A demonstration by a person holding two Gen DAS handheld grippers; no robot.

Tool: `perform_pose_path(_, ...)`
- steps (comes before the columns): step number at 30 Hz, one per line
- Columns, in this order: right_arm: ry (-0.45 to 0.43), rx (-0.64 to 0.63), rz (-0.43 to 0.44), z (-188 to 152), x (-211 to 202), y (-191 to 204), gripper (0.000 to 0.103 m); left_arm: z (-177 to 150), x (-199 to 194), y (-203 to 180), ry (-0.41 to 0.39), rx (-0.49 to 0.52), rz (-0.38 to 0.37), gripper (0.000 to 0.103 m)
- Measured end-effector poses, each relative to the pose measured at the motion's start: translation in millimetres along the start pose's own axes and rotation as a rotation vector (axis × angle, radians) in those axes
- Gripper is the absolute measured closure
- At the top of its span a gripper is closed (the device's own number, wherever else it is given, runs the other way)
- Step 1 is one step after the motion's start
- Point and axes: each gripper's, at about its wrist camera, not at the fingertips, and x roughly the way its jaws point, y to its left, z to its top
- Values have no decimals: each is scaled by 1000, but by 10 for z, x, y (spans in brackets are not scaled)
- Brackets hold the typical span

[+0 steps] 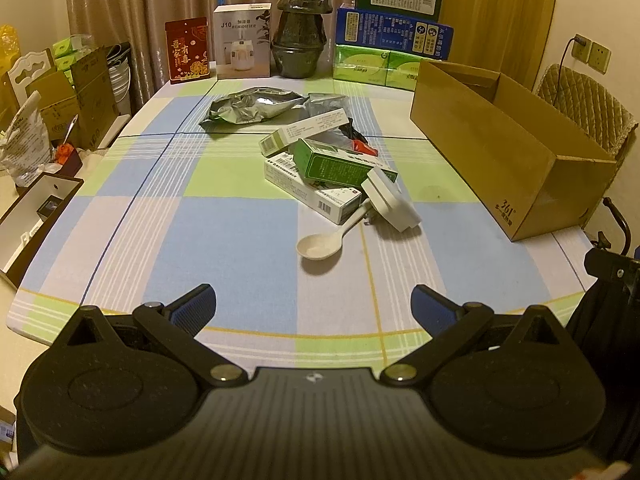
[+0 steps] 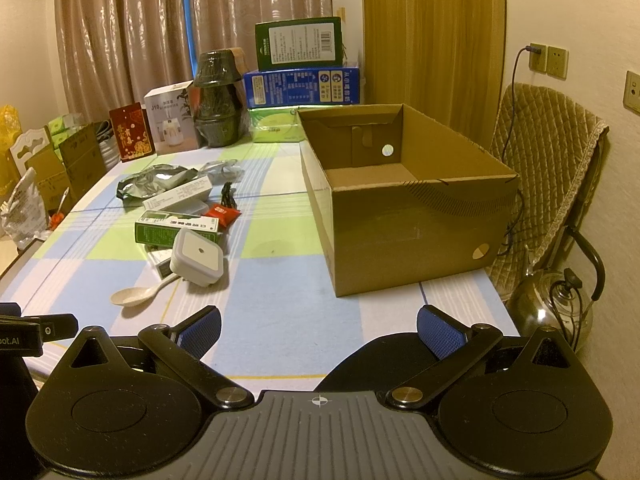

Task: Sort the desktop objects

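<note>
Nearest the cameras, the left gripper (image 1: 314, 304) and the right gripper (image 2: 319, 326) both hang over the near edge of the checked tablecloth (image 1: 224, 240), jaws spread wide with nothing between the blue pads, so nothing has been picked up yet. Taking the open cardboard box (image 2: 404, 216) as the landmark, the things to sort lie in a loose heap to its left, apart from its wall. Closest of the heap is a pale spoon (image 1: 320, 243), its bowl toward the grippers and its handle running back under a white square plug-in light (image 1: 390, 200). Behind those sit a white carton (image 1: 310, 188) with a green carton (image 1: 340, 162) resting across it, then another white carton (image 1: 302, 130), a small red packet (image 2: 221, 213), and farthest a crumpled silver foil bag (image 1: 256, 106). The box looks empty, so the sorting appears to be at its start. The sensible first pick is probably the spoon or the light, since both are on the near side and uncovered. The spoon lies flat and thin, so the pads would need to come low across its handle; lifting it may tip the light that leans over it. Taking the light first, across its flat sides, would likely avoid disturbing the stack.
</note>
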Motion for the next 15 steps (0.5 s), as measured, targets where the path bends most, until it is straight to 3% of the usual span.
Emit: perform_pose_path(15,0,-5,-1,-1,11,-2,2,14,13,8,10,7,5,1)
